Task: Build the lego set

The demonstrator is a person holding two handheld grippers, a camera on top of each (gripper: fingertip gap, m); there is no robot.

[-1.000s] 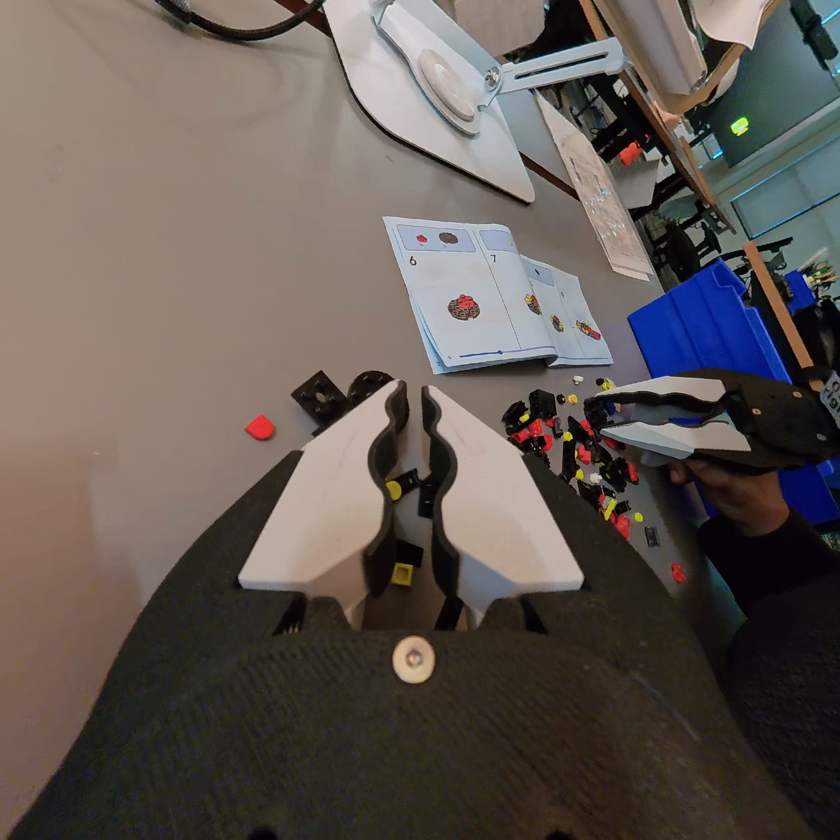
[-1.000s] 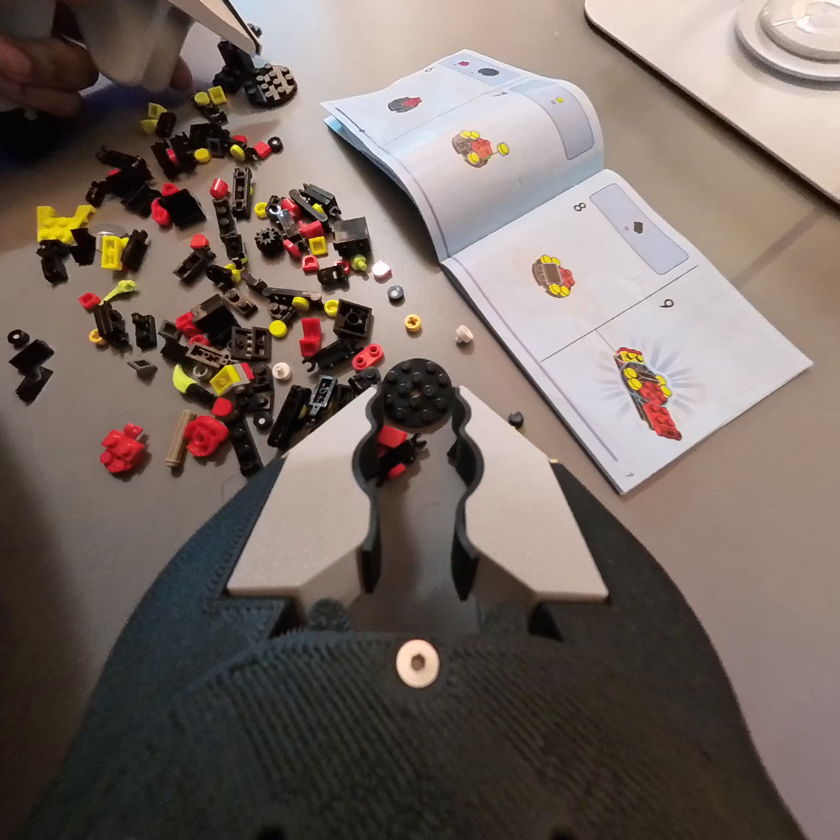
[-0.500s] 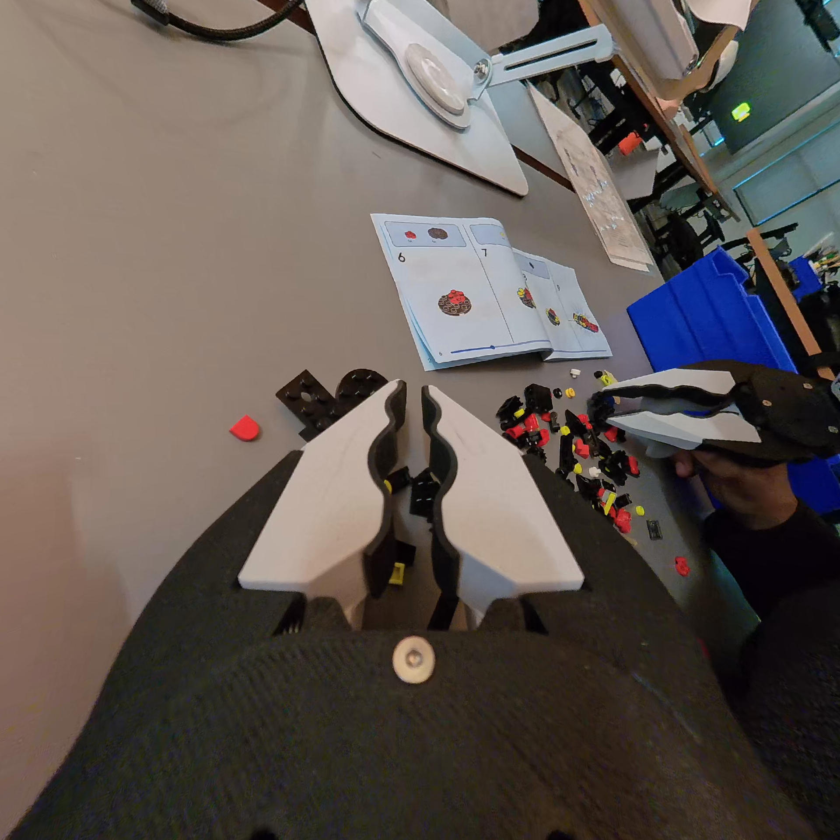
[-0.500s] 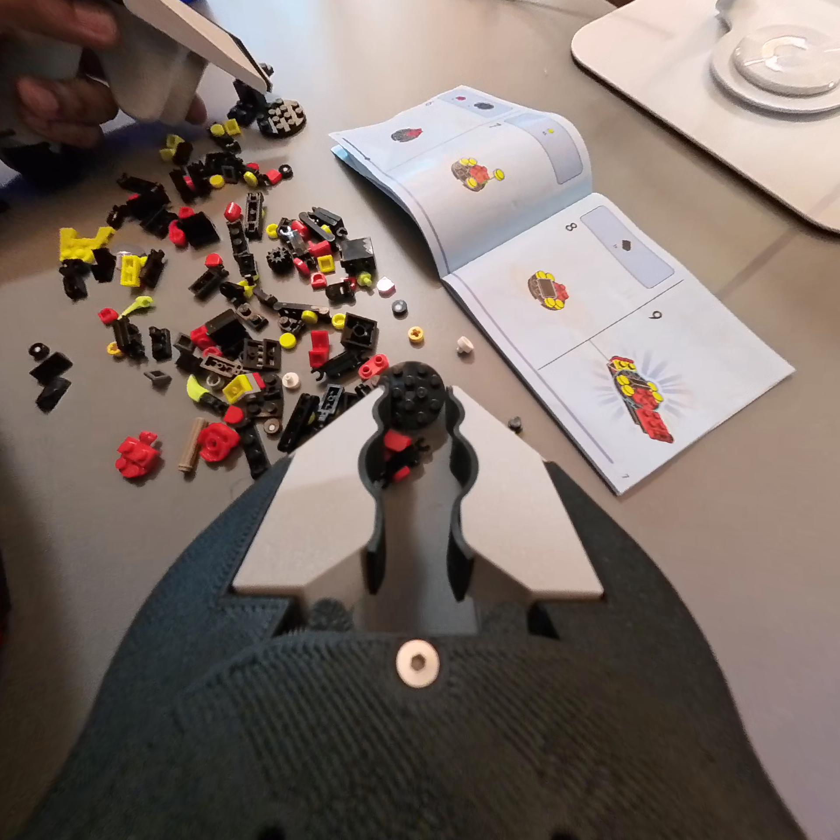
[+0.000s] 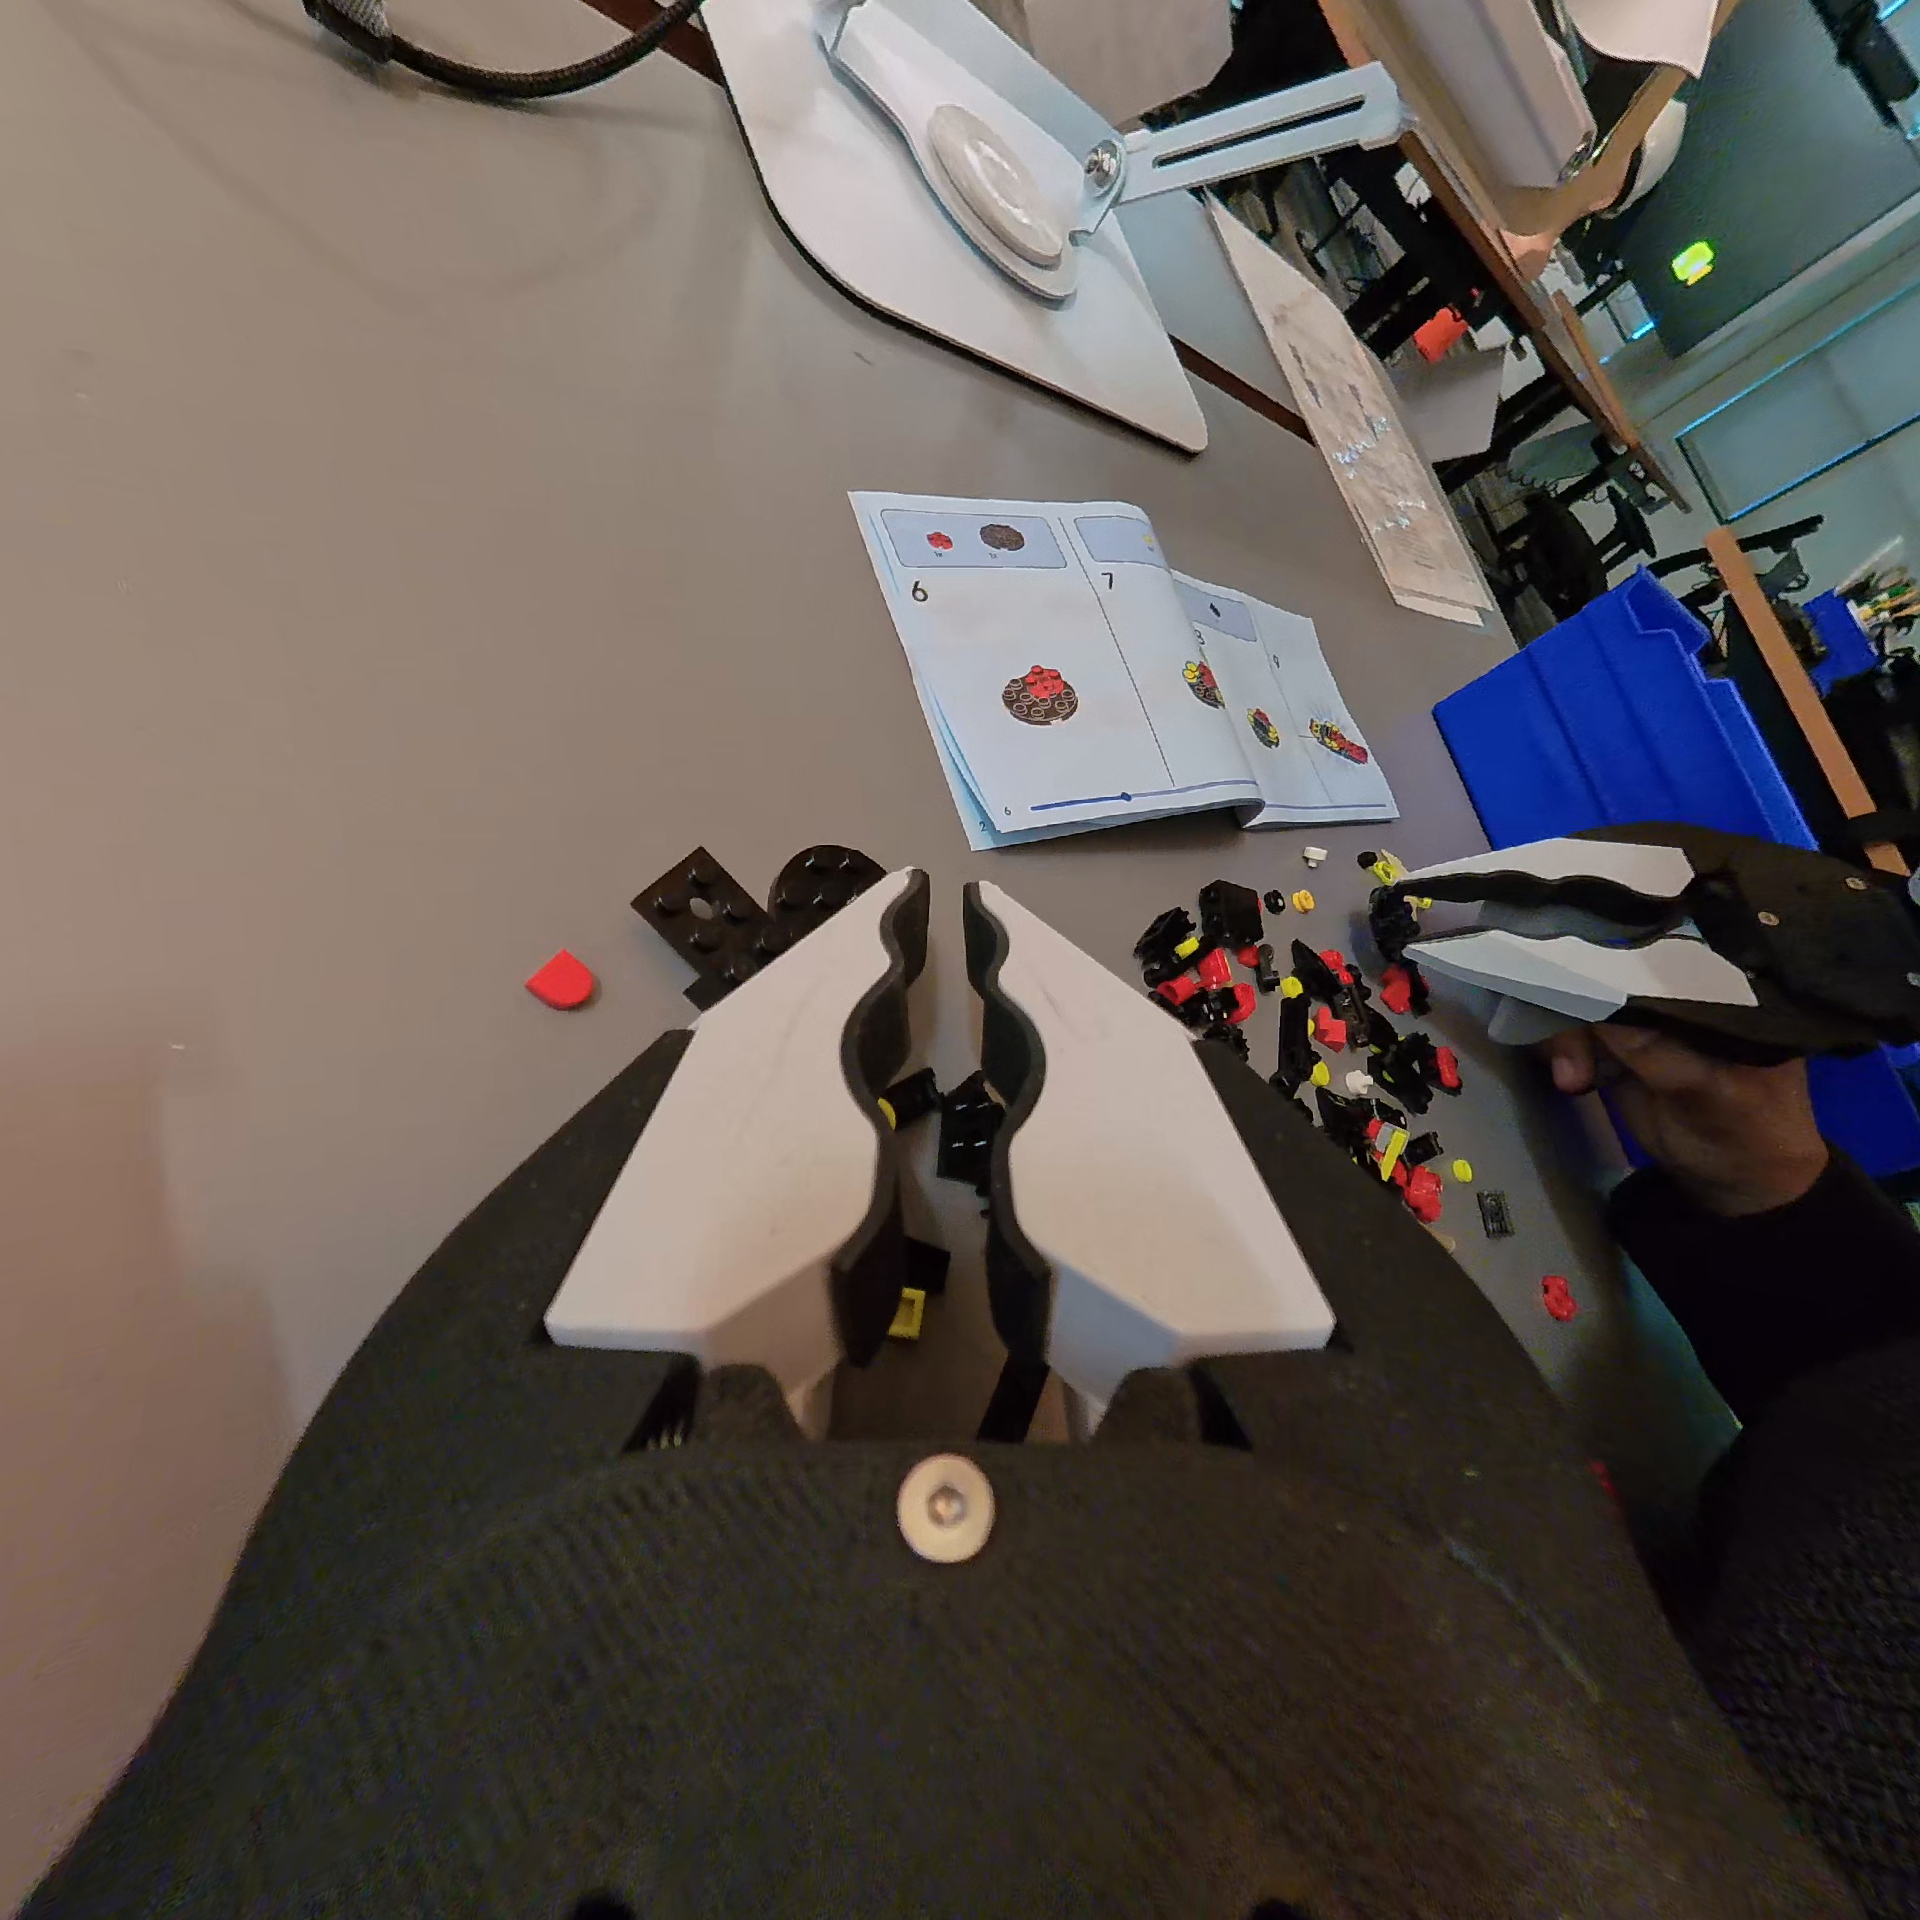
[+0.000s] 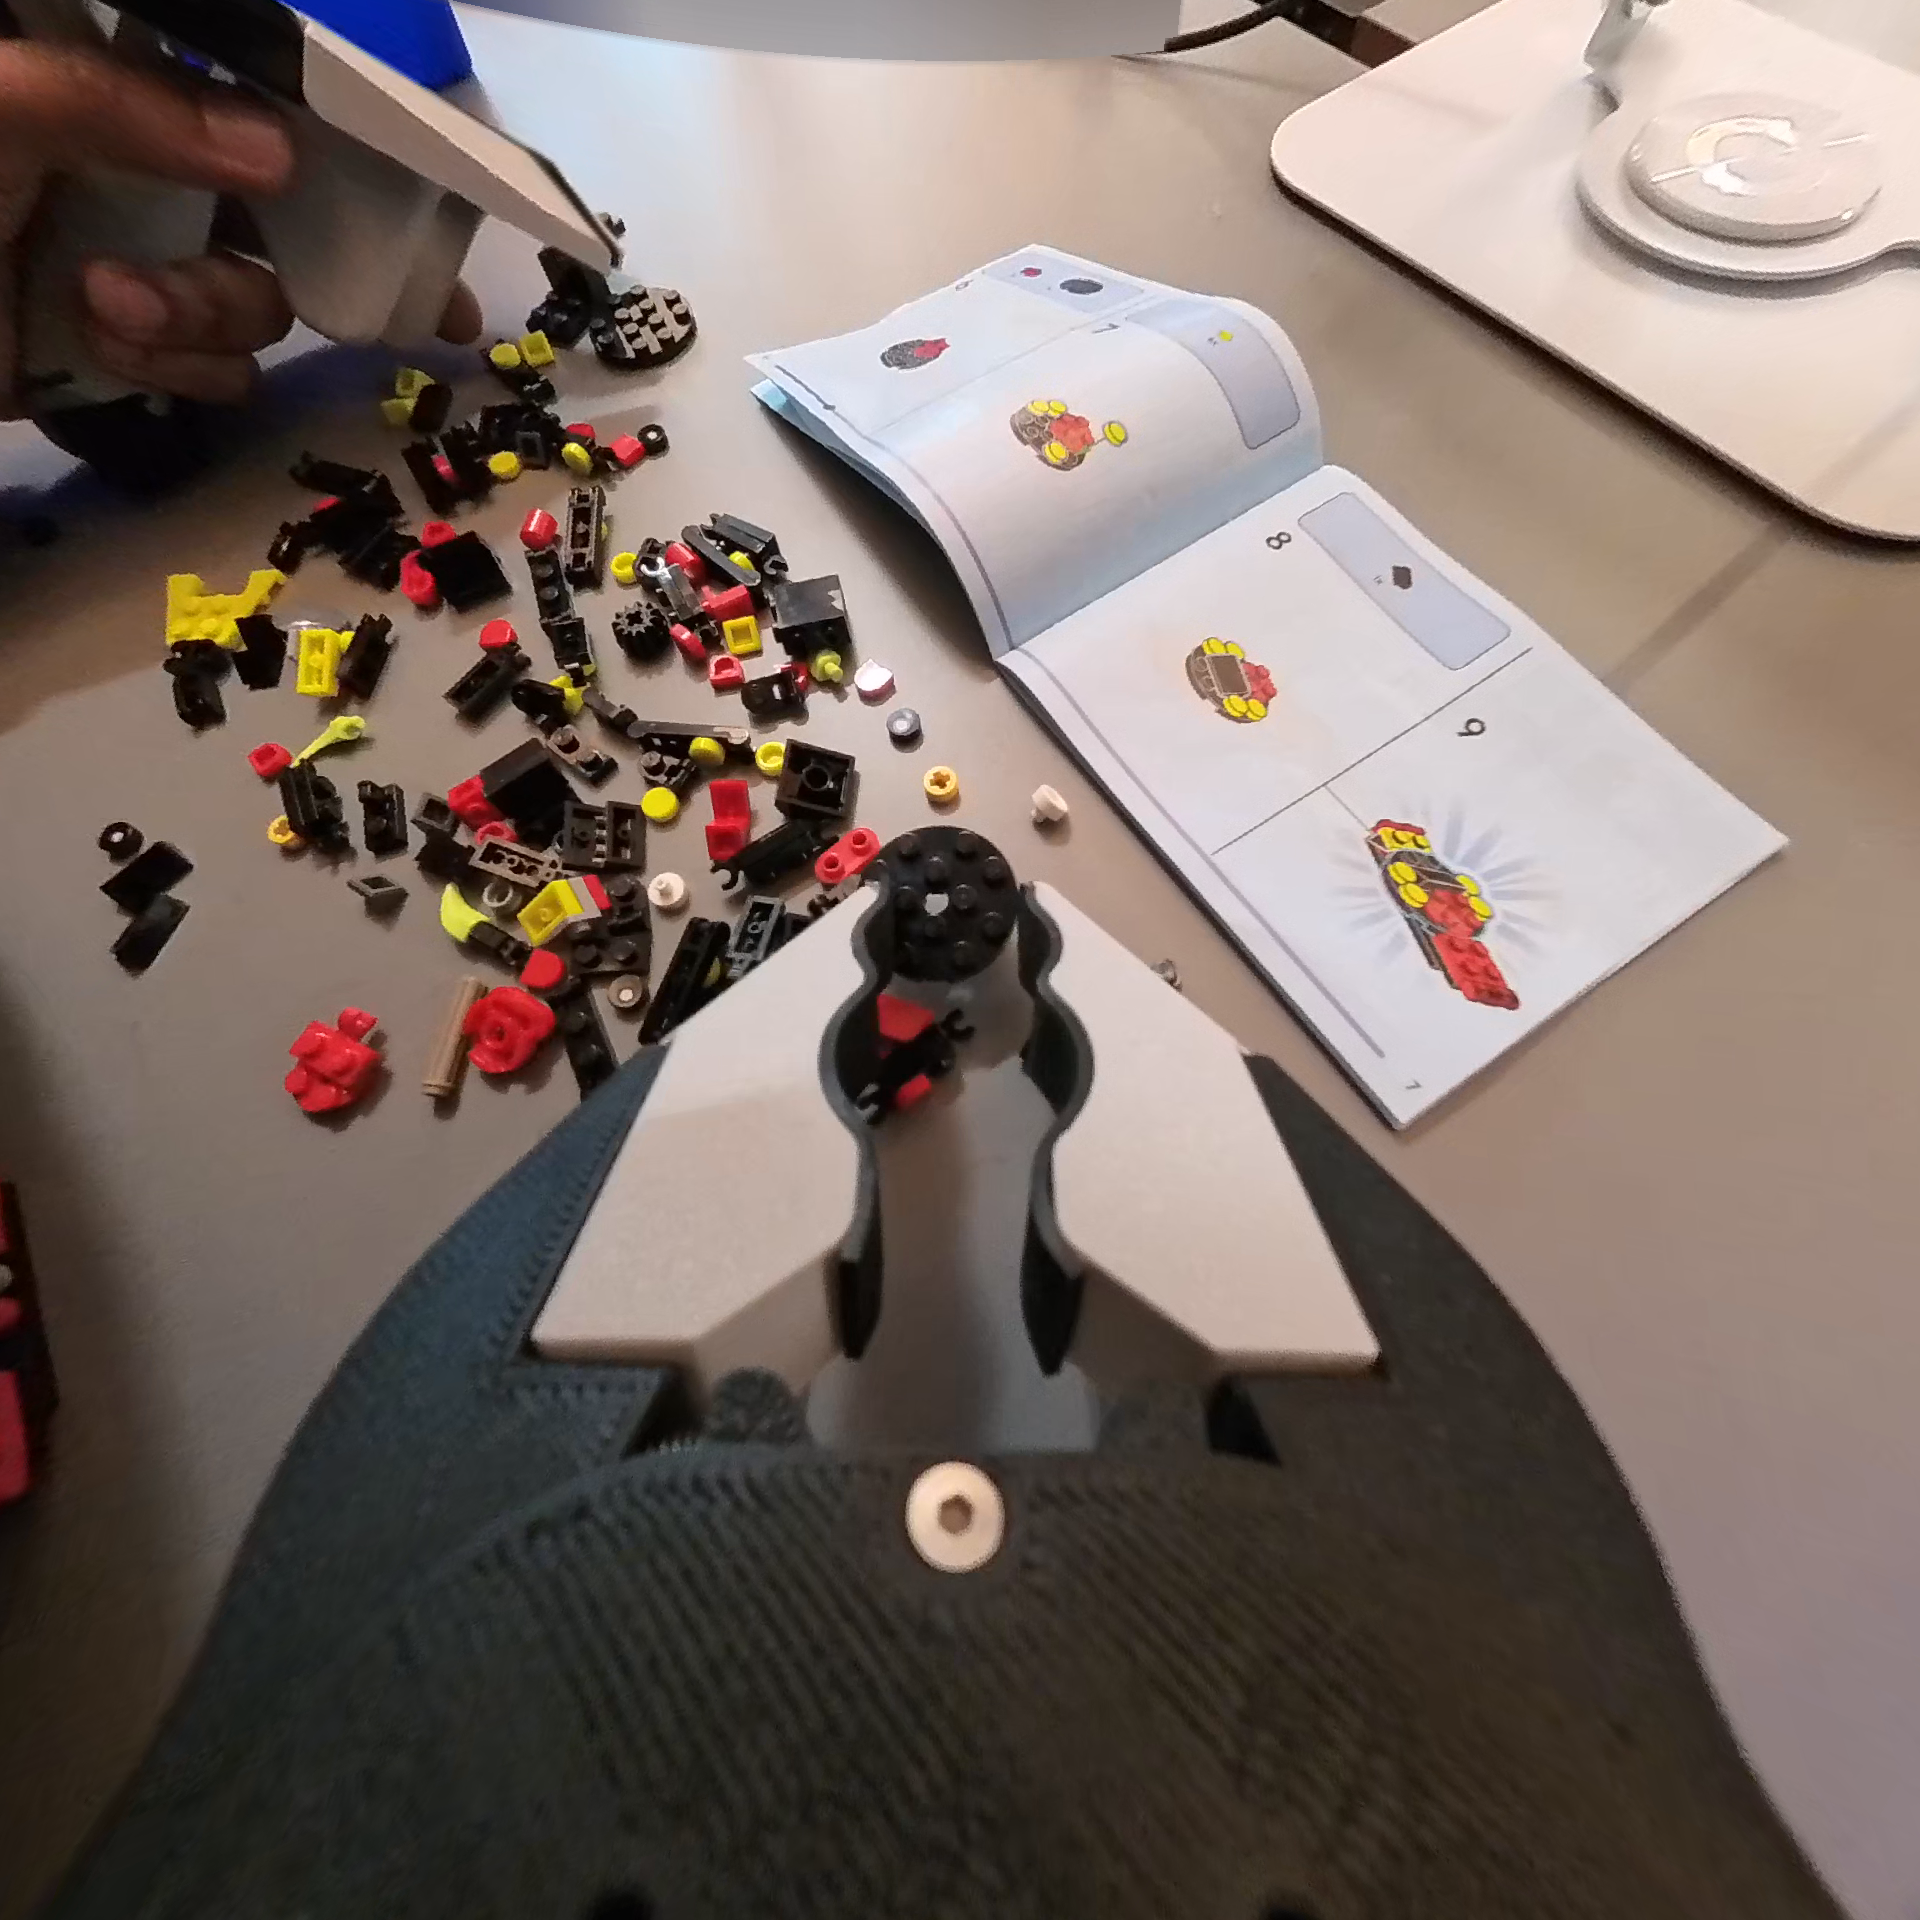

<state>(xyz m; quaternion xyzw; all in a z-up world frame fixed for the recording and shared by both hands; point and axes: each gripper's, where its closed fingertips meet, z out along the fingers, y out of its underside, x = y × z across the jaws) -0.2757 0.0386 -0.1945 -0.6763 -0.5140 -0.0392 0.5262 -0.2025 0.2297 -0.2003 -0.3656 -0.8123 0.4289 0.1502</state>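
My right gripper (image 6: pixel 945 899) is shut on a black round studded plate (image 6: pixel 943 914) and holds it above the near edge of a pile of small black, red and yellow pieces (image 6: pixel 540 727). It also shows in the left wrist view (image 5: pixel 1387 920) over the pile (image 5: pixel 1320 1029). My left gripper (image 5: pixel 945 888) is shut and empty, low over the table. Just left of its tips lie a black square plate (image 5: pixel 707 920) and a second black round plate (image 5: pixel 821 873). A red tile (image 5: pixel 561 980) lies farther left. The open instruction booklet (image 6: pixel 1299 644) lies beside the pile.
A white monitor stand base (image 5: pixel 935 239) and a black cable (image 5: pixel 499 73) sit at the back of the grey table. A blue bin (image 5: pixel 1621 717) stands behind the pile. A hand (image 6: pixel 156 260) holds the left gripper at the far side of the pile. My right fingertips sit around 20 cm from my left ones. The red tile (image 5: pixel 561 980) is about 7 cm from my left fingertips and 25 cm from my right.
My right gripper has risen and drawn back a little with the round plate still in it. My left gripper has barely moved and stays shut.
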